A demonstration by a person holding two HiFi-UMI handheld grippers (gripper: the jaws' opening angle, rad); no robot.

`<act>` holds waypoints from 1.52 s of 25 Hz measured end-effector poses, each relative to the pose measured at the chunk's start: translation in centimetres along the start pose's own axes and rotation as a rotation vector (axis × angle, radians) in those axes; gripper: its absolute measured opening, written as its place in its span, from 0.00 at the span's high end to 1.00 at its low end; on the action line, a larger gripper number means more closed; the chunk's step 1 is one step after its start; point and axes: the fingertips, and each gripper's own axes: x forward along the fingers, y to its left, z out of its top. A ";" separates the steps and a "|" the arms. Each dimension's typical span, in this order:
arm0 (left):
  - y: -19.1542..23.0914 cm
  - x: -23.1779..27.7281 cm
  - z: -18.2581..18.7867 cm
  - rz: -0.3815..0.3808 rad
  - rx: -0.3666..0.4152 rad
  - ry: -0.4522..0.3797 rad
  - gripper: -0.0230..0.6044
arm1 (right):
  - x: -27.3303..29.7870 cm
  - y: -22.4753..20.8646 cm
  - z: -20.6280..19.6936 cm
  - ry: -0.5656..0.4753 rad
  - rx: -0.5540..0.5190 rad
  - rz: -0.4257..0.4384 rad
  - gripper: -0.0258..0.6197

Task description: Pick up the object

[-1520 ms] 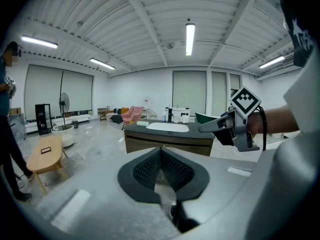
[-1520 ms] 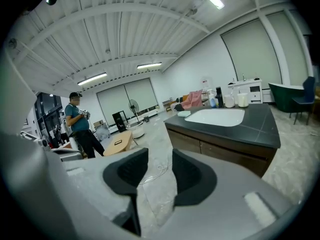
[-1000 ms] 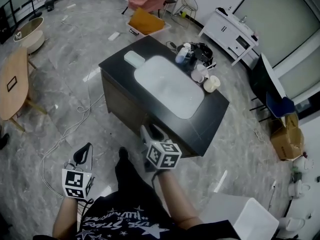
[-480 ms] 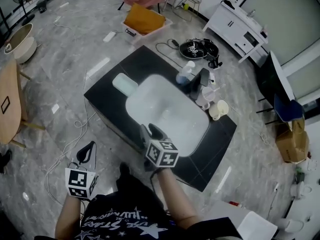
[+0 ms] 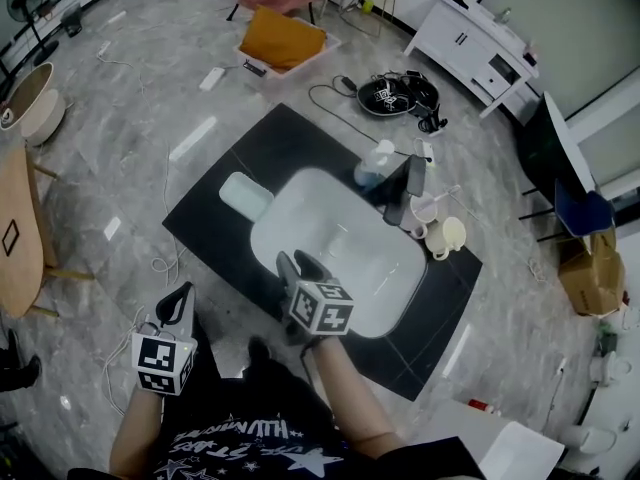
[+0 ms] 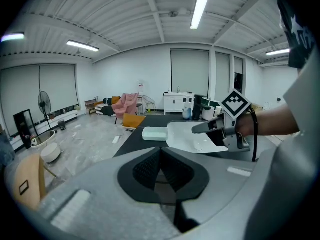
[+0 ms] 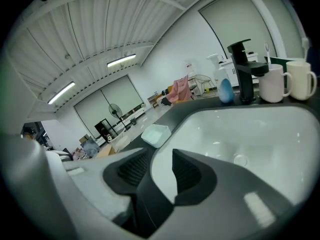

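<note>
A black counter [image 5: 215, 183] holds a white sink basin [image 5: 340, 238]. A pale green soap box [image 5: 245, 195] lies on the counter left of the basin. Behind the basin stand a black tap [image 5: 410, 180], a blue bottle [image 5: 372, 163], a pink cup [image 5: 424, 215] and a cream cup [image 5: 448, 236]. My right gripper [image 5: 297, 266] hangs over the basin's near rim, open and holding nothing; between its fingers the basin [image 7: 250, 134] and soap box [image 7: 156, 134] show. My left gripper [image 5: 178, 303] is shut and empty, off the counter's near left corner above the floor.
Grey marble floor surrounds the counter, with a white cable [image 5: 165, 258] by its left side. Black gear and cords [image 5: 395, 93] lie beyond the counter, with an orange cushion [image 5: 282, 36] farther back. A wooden table [image 5: 15, 233] is at the left and a white cabinet [image 5: 470, 38] at the back right.
The person has stepped toward the counter, so it now lies nearer and under the right gripper, which has come over the basin's near rim. The left gripper stays low at the left.
</note>
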 end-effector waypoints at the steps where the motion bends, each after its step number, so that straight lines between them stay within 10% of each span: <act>1: 0.5 0.9 0.2 -0.014 0.006 0.001 0.95 | 0.4 -0.1 0.3 -0.008 0.008 -0.011 0.72; 19: 9.4 14.3 4.7 -0.465 0.214 0.021 0.95 | 6.6 0.5 3.5 -0.089 0.172 -0.386 0.72; 38: 12.3 19.0 3.9 -0.660 0.270 0.074 0.95 | 12.0 -1.3 2.8 0.004 0.249 -0.610 0.80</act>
